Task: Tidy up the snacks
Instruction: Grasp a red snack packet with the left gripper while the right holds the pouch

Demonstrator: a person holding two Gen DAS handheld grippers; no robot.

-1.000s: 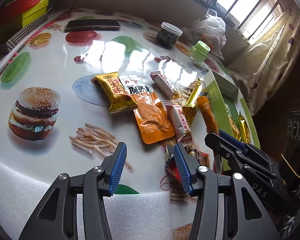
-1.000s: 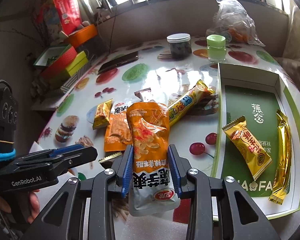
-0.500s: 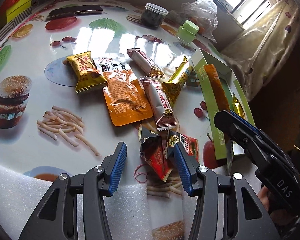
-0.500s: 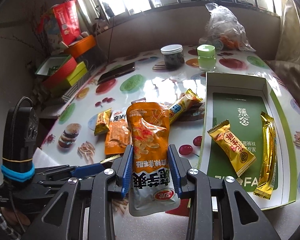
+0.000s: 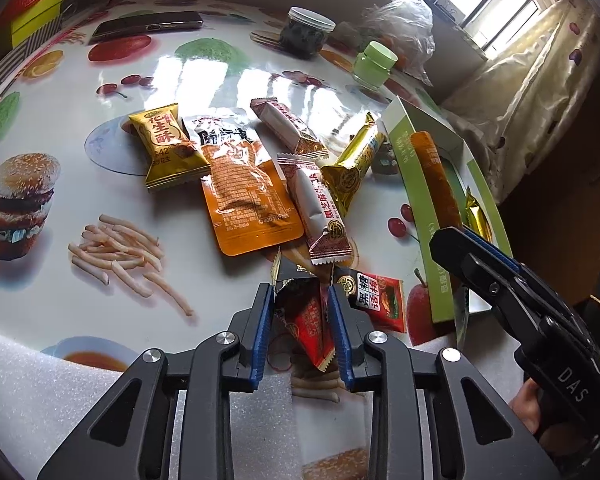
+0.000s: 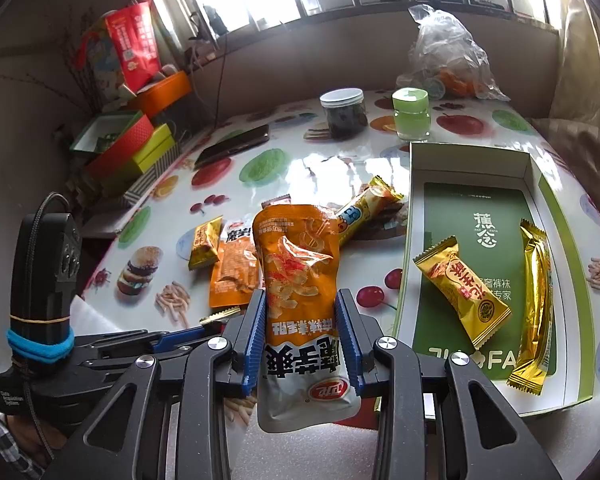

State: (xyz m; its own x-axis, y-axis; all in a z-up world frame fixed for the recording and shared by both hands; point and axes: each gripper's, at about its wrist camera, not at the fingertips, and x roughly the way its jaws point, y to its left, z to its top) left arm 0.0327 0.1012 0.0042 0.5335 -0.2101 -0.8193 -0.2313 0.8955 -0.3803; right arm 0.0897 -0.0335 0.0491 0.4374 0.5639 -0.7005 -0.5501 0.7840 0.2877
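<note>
Right gripper [image 6: 301, 336] clamped on orange pouch [image 6: 300, 280], held above table; long axis runs along fingers, pointing far. Green box [image 6: 540, 184] lies just right of it, open side up, nearer this arm. Left gripper [image 5: 301, 332] pinches red packet [image 5: 306, 320] at near table edge.

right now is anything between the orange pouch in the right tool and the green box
Nothing visible. The right tool is shut on the orange pouch, held above the table just left of the green box. The box's near left floor is bare; two gold snacks lie further right.
</note>
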